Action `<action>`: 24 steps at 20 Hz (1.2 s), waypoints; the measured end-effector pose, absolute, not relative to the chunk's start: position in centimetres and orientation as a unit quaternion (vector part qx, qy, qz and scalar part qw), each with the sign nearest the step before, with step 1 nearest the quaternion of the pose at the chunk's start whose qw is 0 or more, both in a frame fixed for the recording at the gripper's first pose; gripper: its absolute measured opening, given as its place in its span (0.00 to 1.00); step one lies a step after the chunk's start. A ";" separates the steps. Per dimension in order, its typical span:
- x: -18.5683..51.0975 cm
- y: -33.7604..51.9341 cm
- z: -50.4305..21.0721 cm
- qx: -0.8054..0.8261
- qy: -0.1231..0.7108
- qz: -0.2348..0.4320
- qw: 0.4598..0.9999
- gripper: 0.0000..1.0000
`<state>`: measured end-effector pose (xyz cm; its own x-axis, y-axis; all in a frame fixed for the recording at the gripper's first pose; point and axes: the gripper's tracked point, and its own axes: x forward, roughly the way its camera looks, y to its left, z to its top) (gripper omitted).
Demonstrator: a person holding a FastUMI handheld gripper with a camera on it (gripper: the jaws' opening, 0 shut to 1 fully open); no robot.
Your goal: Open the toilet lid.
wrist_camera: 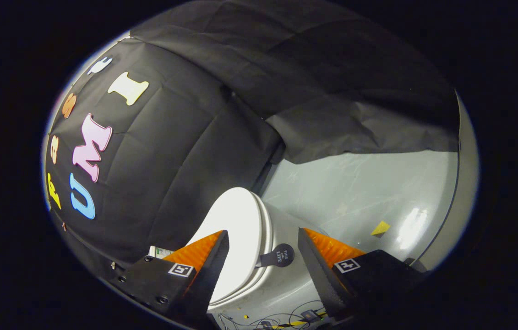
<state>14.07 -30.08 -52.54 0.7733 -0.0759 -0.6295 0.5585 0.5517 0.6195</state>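
The gripper (pixel 263 247) tilts over the closed toilet lid (pixel 236 229), its jaws released and set apart, grasping nothing. A dark round tab (pixel 281 255) juts from the lid, between them. Beyond the lid lie grey floor (pixel 359 183) and black cloth wall.

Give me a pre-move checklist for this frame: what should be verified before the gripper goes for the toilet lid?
1. Gripper fingers spread apart, nothing held: ok.
2. Toilet lid between and just ahead of the fingers: ok.
3. Dark lift tab at the lid's edge lies between the fingers: ok.
4. Fingers touching lid or tab: cannot tell.
5. Lid open or shut: cannot tell.
6. Loose cables on the floor near the toilet, apart from the tab: ok.
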 end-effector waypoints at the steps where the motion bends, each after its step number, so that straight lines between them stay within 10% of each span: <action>1: 14.3 -30.1 -53.7 0.444 0.285 -0.191 0.828 0.95; 11: 14.2 -28.0 -60.4 0.574 0.310 -0.175 0.737 0.84; 20: 14.5 -26.3 -61.2 0.636 0.284 -0.159 0.699 0.16; 24: 15.1 -25.9 -60.9 0.641 0.270 -0.153 0.702 0.05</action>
